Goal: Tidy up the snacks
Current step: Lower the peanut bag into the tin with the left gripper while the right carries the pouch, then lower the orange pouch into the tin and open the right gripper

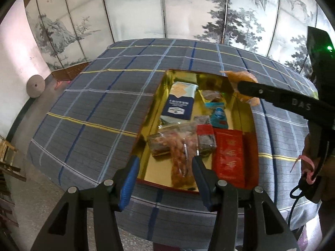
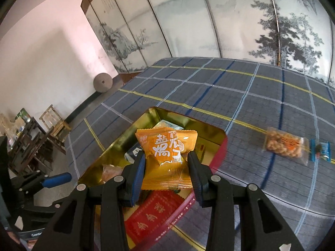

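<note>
My right gripper [image 2: 166, 163] clamped an orange foil snack packet [image 2: 167, 159] above the gold-lined tin's [image 1: 150, 113] far end, on the plaid-covered table [image 1: 94, 104]. Left gripper [image 1: 165, 171] hung over its near edge, jaws apart, empty.

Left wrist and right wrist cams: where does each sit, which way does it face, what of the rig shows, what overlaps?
Left wrist: on the left gripper, open above the near edge of the gold tin, facing across the checked cloth to the painted screen; the right gripper crosses at right.
Right wrist: on the right gripper, shut on an orange packet above the tin; the left gripper's blue pad shows at lower left.
Shared: tin, red packet, cloth, screen, orange packet.
</note>
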{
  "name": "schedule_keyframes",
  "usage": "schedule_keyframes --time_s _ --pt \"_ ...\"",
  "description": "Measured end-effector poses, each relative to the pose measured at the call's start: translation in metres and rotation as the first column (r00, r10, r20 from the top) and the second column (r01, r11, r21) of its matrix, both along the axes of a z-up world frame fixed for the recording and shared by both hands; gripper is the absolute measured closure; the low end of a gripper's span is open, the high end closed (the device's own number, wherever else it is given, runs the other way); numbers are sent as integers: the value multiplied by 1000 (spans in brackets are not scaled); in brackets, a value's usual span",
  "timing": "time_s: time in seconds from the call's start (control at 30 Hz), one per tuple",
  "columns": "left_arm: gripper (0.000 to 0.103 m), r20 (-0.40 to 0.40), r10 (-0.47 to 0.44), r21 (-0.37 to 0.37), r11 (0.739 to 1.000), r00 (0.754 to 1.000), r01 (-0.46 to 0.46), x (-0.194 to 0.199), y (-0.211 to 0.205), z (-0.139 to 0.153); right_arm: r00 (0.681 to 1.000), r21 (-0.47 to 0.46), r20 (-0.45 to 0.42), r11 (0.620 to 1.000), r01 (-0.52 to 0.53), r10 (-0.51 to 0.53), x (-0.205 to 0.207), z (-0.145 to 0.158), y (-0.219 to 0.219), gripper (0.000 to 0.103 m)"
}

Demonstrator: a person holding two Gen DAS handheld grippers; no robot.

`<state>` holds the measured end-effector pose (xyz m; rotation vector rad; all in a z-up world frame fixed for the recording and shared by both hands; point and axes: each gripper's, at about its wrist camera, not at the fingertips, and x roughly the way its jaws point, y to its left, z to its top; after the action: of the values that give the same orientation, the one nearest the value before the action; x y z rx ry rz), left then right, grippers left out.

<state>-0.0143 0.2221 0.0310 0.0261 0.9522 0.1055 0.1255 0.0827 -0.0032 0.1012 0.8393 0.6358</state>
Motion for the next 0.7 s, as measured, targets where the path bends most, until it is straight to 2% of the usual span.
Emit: schedule_keyframes --time_s 0.17,0.7 --pt "49 15 3 40 999 1000 -4 0 4 0 1000 -22 -17 1000 0 0 8 -8 13 65" --pt "49 16 9 74 997 1000 -10 4 12 -7 999 -51 -44 999 5 -7 23 -20 33 64"
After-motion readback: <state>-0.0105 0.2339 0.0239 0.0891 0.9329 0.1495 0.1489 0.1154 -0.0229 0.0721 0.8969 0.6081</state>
